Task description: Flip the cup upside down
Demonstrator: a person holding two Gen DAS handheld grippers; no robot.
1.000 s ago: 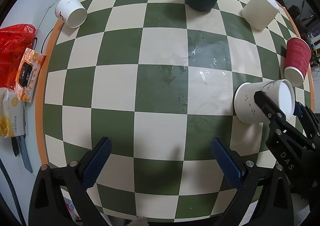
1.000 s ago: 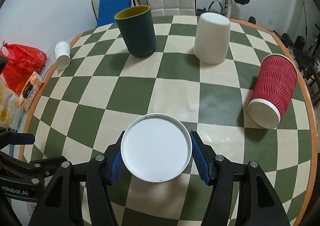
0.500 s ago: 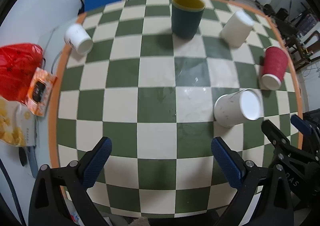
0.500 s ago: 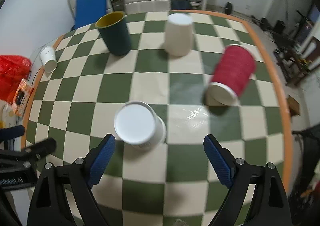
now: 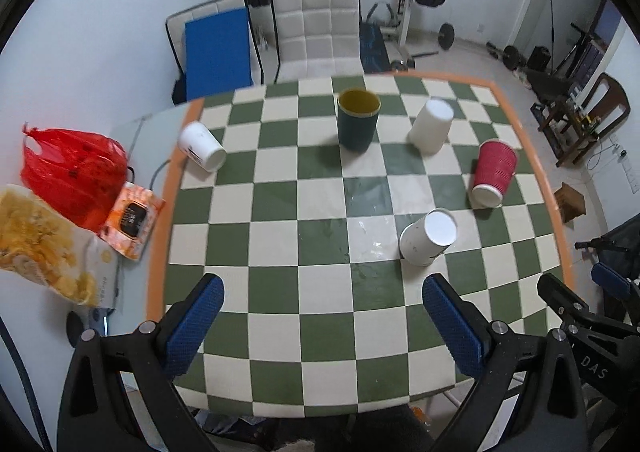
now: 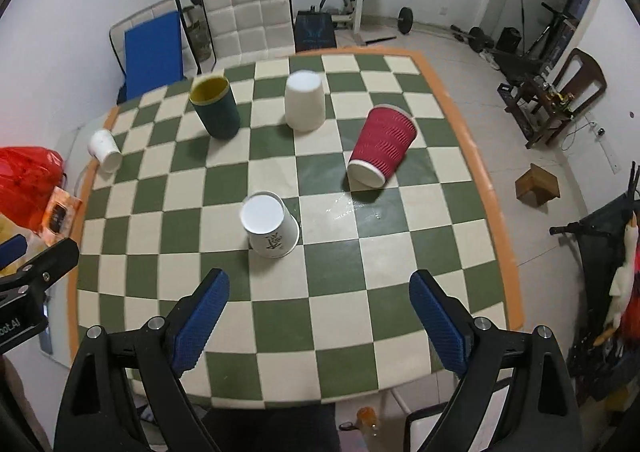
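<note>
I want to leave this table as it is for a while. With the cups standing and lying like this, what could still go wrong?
The small white cup lies on its side at the table's orange border, so a nudge might roll it off. The red ribbed cup also looks tipped rather than standing flat, not far from the right edge. Wet-looking glare beside the flipped paper cup suggests it could slide if bumped.

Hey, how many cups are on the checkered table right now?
5. Small white paper cup lying at the left edge; dark green cup upright at the back; white cup upside down beside it; red ribbed cup on the right; printed paper cup upside down nearest.
</note>
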